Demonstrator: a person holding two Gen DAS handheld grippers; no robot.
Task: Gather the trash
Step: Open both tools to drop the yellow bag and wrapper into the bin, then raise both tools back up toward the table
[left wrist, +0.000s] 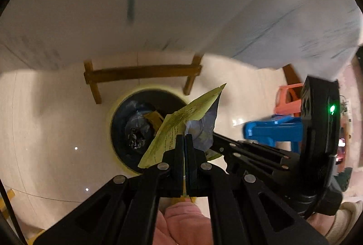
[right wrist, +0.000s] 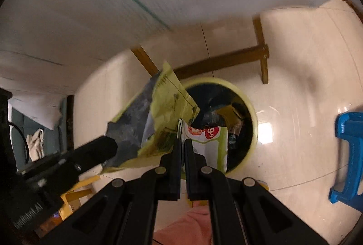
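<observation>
My left gripper (left wrist: 184,139) is shut on a crumpled yellow-green snack bag (left wrist: 181,122) with a silver inside, held above the floor beside a round yellow-rimmed trash bin (left wrist: 118,131) lined with a dark bag. My right gripper (right wrist: 182,143) is shut on a white and green wrapper (right wrist: 208,143) with a red price sticker, held over the near rim of the same bin (right wrist: 251,109). The yellow-green bag (right wrist: 163,106) and the left gripper (right wrist: 109,145) show at left in the right wrist view. Trash lies inside the bin.
A white tablecloth (left wrist: 158,6) hangs over a wooden table frame (left wrist: 140,72) just behind the bin. A blue plastic stool (right wrist: 349,149) and an orange one (left wrist: 288,99) stand on the pale tiled floor to the right. A small yellow stool (right wrist: 77,190) stands at lower left.
</observation>
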